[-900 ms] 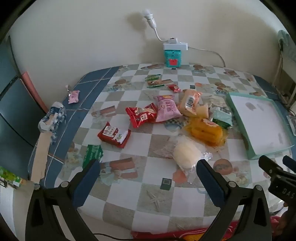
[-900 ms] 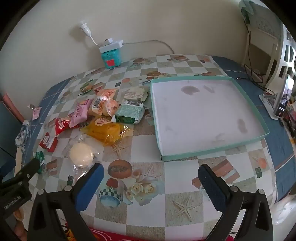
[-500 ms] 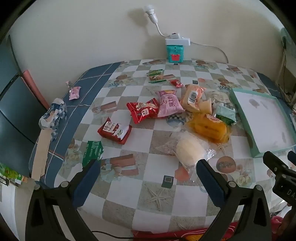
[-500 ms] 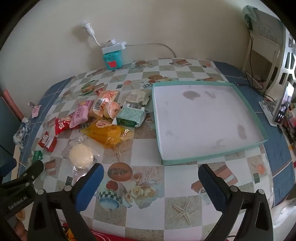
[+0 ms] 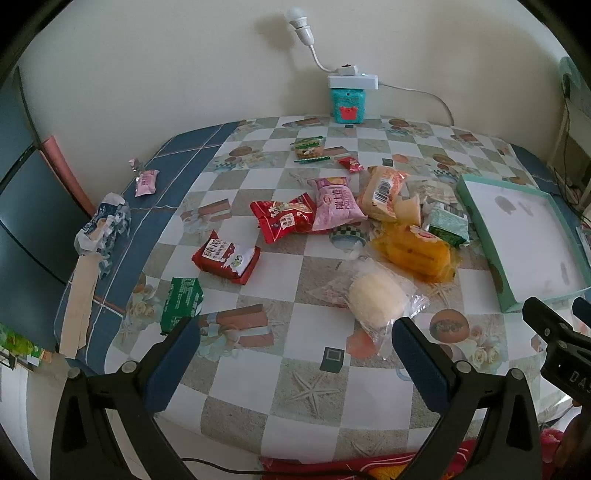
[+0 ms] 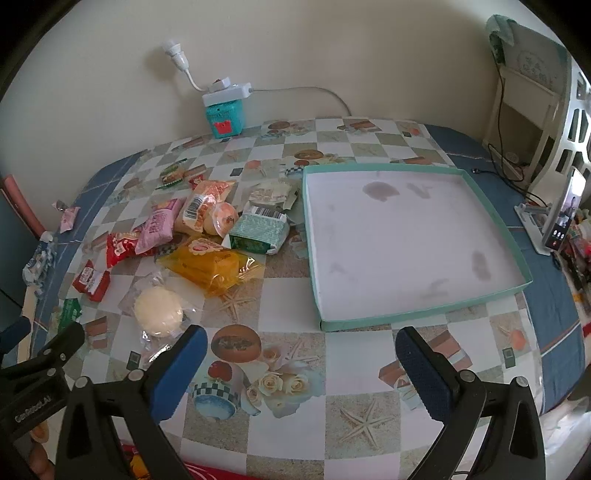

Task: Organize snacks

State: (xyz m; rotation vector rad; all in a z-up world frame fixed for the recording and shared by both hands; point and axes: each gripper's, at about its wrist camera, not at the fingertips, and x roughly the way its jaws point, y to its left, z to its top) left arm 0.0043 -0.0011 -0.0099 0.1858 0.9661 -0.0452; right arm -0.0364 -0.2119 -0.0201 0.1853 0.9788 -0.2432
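Pulled back slightly from the table [image 5: 258, 387], both views now taking in more wall. Left gripper [image 5: 295, 354] and right gripper [image 6: 301, 363] poised, fingers spread wide, gripping nothing. Snacks [image 5: 332, 210] heaped left of the empty teal tray [image 6: 424, 318].

We are in a home, at a table [image 6: 295, 424] pushed up against a plain wall. We see a plastic tablecloth with pictures of roses, starfish and cakes. Snack packets [image 5: 282, 219] lie all over it. A power strip [image 5: 352, 79] with a light bulb [image 5: 295, 14] sits on a small teal box [image 5: 347, 103]. A phone [image 6: 561, 218] stands on a holder.
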